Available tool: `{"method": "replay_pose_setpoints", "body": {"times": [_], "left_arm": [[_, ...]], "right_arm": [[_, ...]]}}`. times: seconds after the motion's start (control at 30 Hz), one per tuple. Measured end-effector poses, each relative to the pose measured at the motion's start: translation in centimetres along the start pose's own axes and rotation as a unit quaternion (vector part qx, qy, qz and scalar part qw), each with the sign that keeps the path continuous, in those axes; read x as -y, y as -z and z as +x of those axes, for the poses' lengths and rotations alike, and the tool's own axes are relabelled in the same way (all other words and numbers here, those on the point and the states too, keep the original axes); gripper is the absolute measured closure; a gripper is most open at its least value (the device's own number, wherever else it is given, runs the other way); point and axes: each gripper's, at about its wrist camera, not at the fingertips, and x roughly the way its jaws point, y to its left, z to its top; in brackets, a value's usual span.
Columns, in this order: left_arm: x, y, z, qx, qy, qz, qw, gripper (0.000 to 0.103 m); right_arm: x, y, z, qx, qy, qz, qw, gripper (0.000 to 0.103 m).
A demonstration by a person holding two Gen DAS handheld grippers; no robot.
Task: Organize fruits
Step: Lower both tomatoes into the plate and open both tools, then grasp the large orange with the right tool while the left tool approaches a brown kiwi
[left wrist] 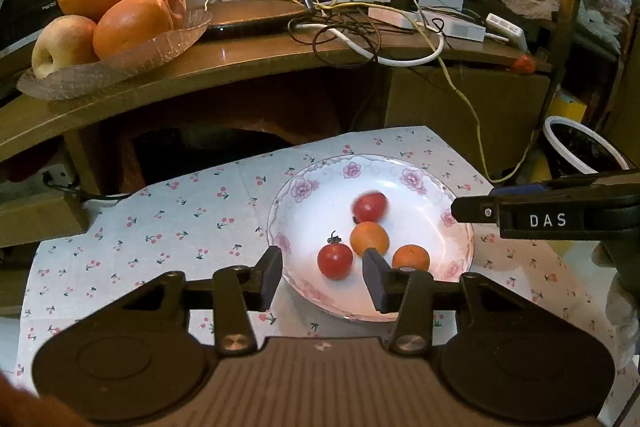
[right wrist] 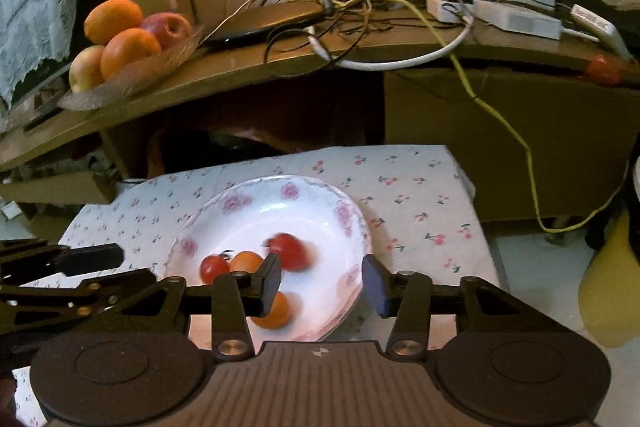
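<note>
The floral plate (left wrist: 308, 183) sits on the cherry-print cloth (left wrist: 160, 227) over the low counter, and it serves as the landmark here. It holds 4 small fruits: a red tomato with a stem (left wrist: 335, 261) toward its near rim, an orange fruit (left wrist: 369, 238) at its centre, a second orange fruit (left wrist: 411, 257) nearer its right rim, and a blurred red tomato (left wrist: 370, 206) toward its far side. The blur suggests that this tomato is rolling, so it could strike the others or run up the shallow rim and off onto the cloth. The left gripper (left wrist: 323, 277) hovers over the plate's near rim, its fingers spread and empty, with the stemmed tomato seen between them. The right gripper (right wrist: 321, 281) hangs over the plate's right half, its fingers also apart and holding nothing. Both tools crowd the same plate, so they could collide, or a finger could catch the rim and tip or slide the plate on the loose cloth. The round, smooth fruits could also squirt out of a pinch that is off-centre. Behind and above the plate, on the wooden shelf (left wrist: 280, 59), a glass dish (left wrist: 160, 47) holds 2 oranges and 2 apples beside a tangle of cables (left wrist: 352, 23).
</note>
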Motion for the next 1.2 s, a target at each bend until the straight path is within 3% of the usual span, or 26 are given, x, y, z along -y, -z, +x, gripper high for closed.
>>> {"method": "replay_pose_setpoints", "body": {"times": [0.37, 0.73, 0.97, 1.2], "left_arm": [[-0.7, 1.3, -2.2, -0.002, -0.013, 0.003, 0.9999, 0.052], [-2.8, 5.4, -6.9, -0.018, -0.042, -0.002, 0.9990, 0.051], [-4.2, 8.4, -8.5, -0.052, -0.058, 0.007, 0.9970, 0.051], [-6.0, 9.0, -9.8, -0.044, -0.061, -0.011, 0.9971, 0.051]], "right_arm": [[-2.0, 1.3, -0.5, -0.018, -0.023, -0.036, 0.999, 0.053], [-5.9, 3.6, -1.4, -0.040, -0.070, -0.093, 0.992, 0.049], [-8.5, 6.0, -2.3, -0.065, -0.112, -0.136, 0.982, 0.049], [-12.3, 8.1, -2.5, -0.081, -0.167, -0.201, 0.962, 0.049]]}}
